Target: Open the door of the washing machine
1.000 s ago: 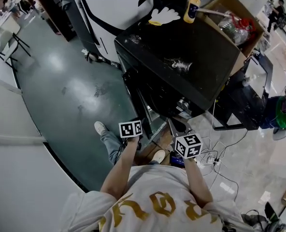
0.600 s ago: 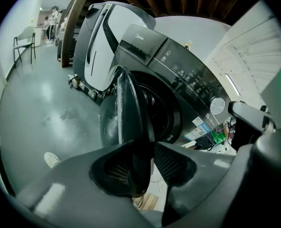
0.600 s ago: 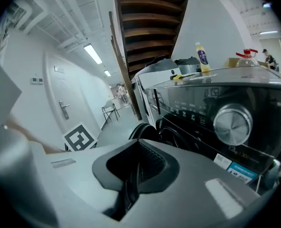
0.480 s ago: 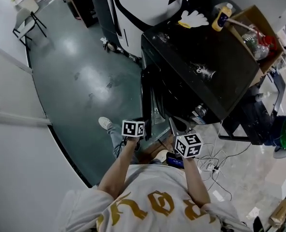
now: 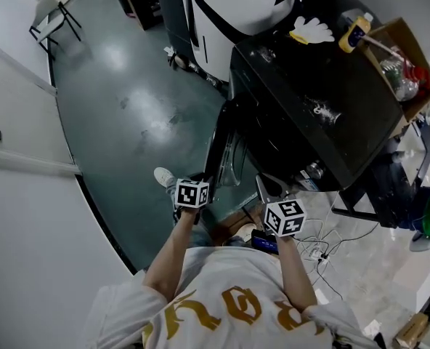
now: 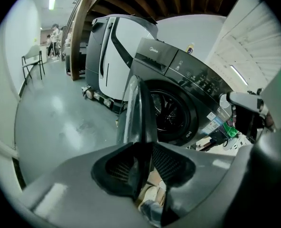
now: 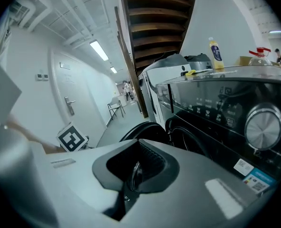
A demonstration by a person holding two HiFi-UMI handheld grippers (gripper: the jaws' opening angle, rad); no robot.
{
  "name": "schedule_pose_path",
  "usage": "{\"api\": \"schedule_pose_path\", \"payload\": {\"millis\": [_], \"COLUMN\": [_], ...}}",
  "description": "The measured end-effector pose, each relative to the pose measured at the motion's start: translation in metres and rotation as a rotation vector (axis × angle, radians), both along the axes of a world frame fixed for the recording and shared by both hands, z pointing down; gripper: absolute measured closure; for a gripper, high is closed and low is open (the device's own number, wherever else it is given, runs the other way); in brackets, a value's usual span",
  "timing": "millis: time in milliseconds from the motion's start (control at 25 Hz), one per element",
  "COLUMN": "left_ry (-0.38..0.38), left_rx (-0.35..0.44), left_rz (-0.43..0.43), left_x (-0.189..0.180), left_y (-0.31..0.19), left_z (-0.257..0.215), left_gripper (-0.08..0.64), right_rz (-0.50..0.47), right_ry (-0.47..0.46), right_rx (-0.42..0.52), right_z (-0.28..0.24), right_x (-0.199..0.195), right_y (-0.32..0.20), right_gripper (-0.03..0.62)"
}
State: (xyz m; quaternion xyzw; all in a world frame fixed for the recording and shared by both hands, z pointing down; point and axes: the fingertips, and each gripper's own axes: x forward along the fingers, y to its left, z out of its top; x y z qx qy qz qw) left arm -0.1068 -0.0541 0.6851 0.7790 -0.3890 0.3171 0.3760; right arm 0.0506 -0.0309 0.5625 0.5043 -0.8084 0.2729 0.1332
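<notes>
Left tool (image 6: 143,161) pinching the free rim of the door (image 6: 137,103), right tool (image 7: 133,175) pressed together on nothing, door swung partway off the washing machine (image 6: 188,80) beyond; likely stiff, hinged and glass-heavy, so grip the outer rim, not the glass.
</notes>
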Motion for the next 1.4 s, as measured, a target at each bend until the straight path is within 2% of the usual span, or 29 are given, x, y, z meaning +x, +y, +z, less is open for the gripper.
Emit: {"api": "schedule_pose_path", "payload": {"millis": [160, 440, 720, 1400], "left_ry": [-0.061, -0.122, -0.177, -0.219], "left_rx": [0.018, 0.044, 0.061, 0.064], "left_rz": [0.000, -0.008, 0.002, 0.017], "left_x": [-0.024, -0.055, -0.083, -0.102], "left_y": [-0.007, -0.022, -0.036, -0.049], "left_z": [0.001, 0.002, 0.003, 0.000], "left_gripper": [0.434, 0.434, 0.432, 0.430], "right_rz": [-0.010, -0.043, -0.083, -0.053], "right_ry": [-0.008, -0.020, 0.017, 0.060], "right_rx": [-0.008, -0.012, -0.016, -0.015], "right_z": [0.004, 0.009, 0.014, 0.019], "right_x": [-0.007, -0.023, -0.034, -0.022], "right_y": [-0.003, -0.011, -0.015, -0.012], "right_gripper": [0.570, 0.569, 0.569, 0.571]}}
